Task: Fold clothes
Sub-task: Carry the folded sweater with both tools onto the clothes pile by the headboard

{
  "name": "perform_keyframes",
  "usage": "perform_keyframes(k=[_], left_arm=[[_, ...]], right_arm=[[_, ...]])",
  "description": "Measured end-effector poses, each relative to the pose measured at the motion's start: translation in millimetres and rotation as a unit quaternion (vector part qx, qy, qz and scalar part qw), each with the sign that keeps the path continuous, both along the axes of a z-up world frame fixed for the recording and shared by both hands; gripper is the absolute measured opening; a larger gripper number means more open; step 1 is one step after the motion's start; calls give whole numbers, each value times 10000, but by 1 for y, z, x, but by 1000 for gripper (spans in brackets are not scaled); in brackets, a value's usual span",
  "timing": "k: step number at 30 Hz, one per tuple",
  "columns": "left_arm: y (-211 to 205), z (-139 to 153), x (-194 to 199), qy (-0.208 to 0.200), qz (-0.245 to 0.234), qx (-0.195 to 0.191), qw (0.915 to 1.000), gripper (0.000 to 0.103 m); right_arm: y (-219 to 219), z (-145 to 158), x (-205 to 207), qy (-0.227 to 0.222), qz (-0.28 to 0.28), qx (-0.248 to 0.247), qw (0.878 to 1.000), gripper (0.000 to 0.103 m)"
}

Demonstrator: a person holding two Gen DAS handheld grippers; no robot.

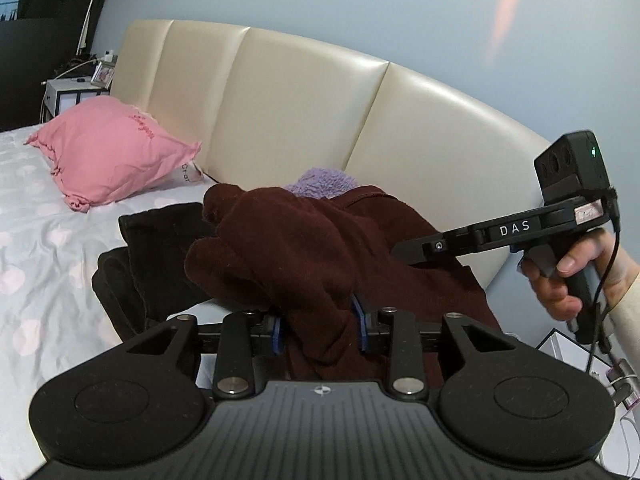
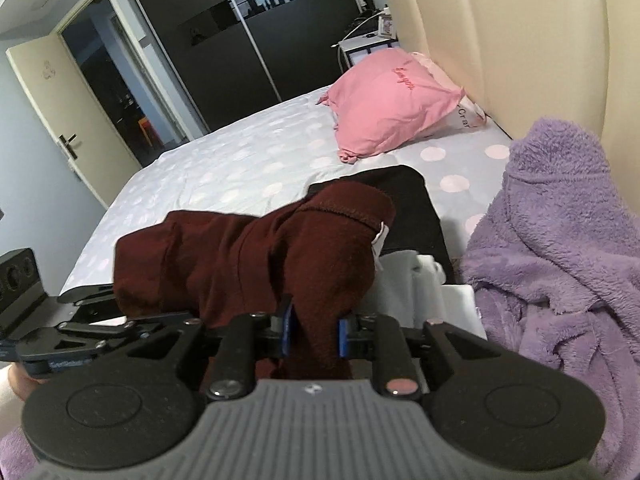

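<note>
Your left tool [image 1: 319, 330] and right tool [image 2: 313, 334] each pinch a bunch of the maroon garment [image 1: 304, 248], lifted above the bed [image 2: 224, 164], near the black clothes [image 1: 156, 256]. Draw the tools apart evenly so it hangs flat before lowering.

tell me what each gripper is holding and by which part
Both hold the maroon garment: the left gripper and the right gripper each pinch a bunched fold; which part cannot be told.

Maroon garment [image 1: 320, 248] bunches over my blue pads [image 1: 357, 312], hiding their tips; pink pillow [image 2: 394, 100] script unreadable (too small); purple robe [image 2: 560, 240] cropped right.
</note>
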State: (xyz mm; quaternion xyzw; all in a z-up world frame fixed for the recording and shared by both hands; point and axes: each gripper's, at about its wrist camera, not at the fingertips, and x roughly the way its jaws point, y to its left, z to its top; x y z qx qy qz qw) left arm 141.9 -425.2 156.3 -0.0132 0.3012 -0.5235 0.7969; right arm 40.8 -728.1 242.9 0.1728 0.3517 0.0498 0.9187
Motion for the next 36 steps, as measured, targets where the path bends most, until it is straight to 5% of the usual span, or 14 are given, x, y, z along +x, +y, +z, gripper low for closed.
perform_keyframes(k=[5,12,15,18,23,31,36], left_arm=[[10,7,-7,-229,204,48,9995,47],[45,27,-54,-893,350,-127,9953,49],[45,34,-72,-1070,170,-194,9939,44],[35,32,-82,-1177,-21,-48,9930,34],[14,3,-80,-1195,-7,491,9916,33],[17,-6,-70,-1097,23,535,9925,35],[34,14,-89,-1298,149,534,9900,43]], right_arm=[[-8,3,-14,-360,-468,92,9982,41],[18,24,-67,-1172,-1051,-492,9863,40],[39,28,-90,-1402,-1000,-680,9827,26],[63,20,-101,-1312,-836,-948,9833,22],[71,-9,-92,-1020,-926,-1151,9838,19],[66,-25,-87,-940,-1027,-1065,9845,19],[84,-7,-99,-1129,-963,-1193,9817,35]])
